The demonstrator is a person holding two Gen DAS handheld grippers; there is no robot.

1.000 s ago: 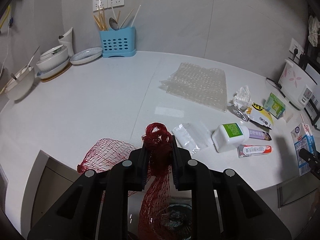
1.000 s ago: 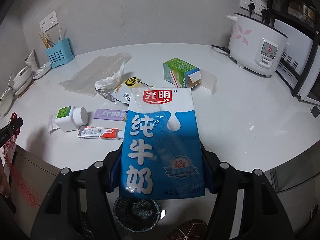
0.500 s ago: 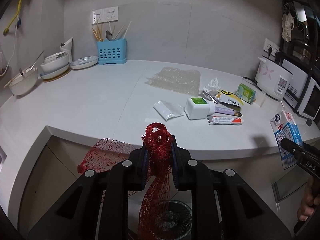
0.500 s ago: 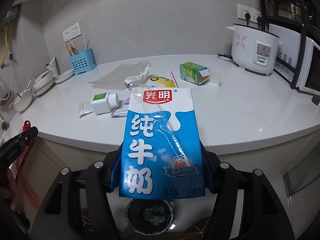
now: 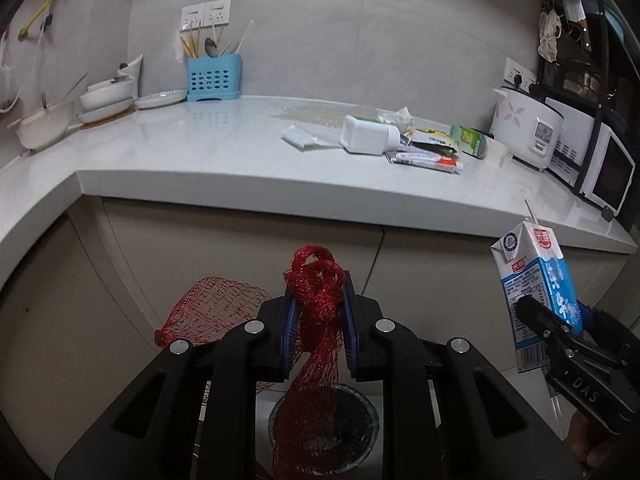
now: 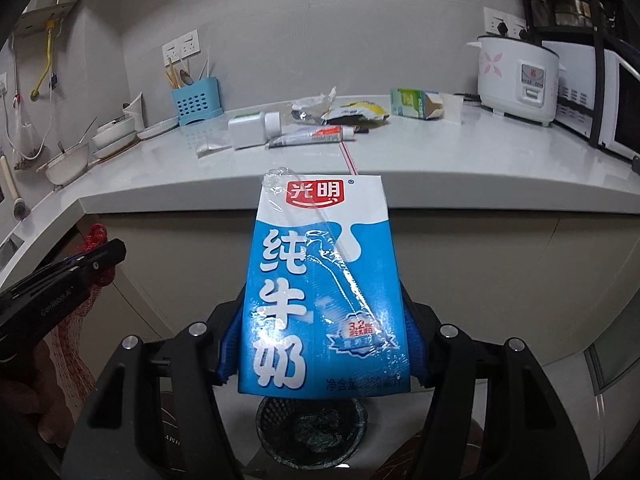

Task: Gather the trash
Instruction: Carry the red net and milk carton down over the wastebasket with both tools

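Note:
My left gripper point(image 5: 318, 320) is shut on a bunched red mesh net bag point(image 5: 316, 304), whose tail hangs down over a dark mesh waste bin point(image 5: 362, 432) on the floor. My right gripper point(image 6: 322, 344) is shut on a blue and white milk carton point(image 6: 320, 280) with a straw, held upright above the same waste bin point(image 6: 312, 432). In the left wrist view the milk carton point(image 5: 536, 292) and right gripper point(image 5: 560, 336) show at the right. In the right wrist view the left gripper point(image 6: 100, 256) and net bag point(image 6: 94, 238) show at the left. Both are in front of and below the counter edge.
On the white counter point(image 5: 200, 160) lie a white bottle point(image 5: 368, 136), a toothpaste tube point(image 5: 428, 162), wrappers point(image 5: 428, 138), a green box point(image 5: 470, 140) and bubble wrap point(image 5: 316, 112). A rice cooker point(image 5: 528, 128), a blue utensil holder point(image 5: 214, 78) and bowls point(image 5: 104, 96) stand behind. Cabinet fronts point(image 5: 420, 256) are close ahead.
Both grippers have drawn back from over the counter and sunk below its edge, carrying the net bag and the carton. The waste bin now lies closer beneath them.

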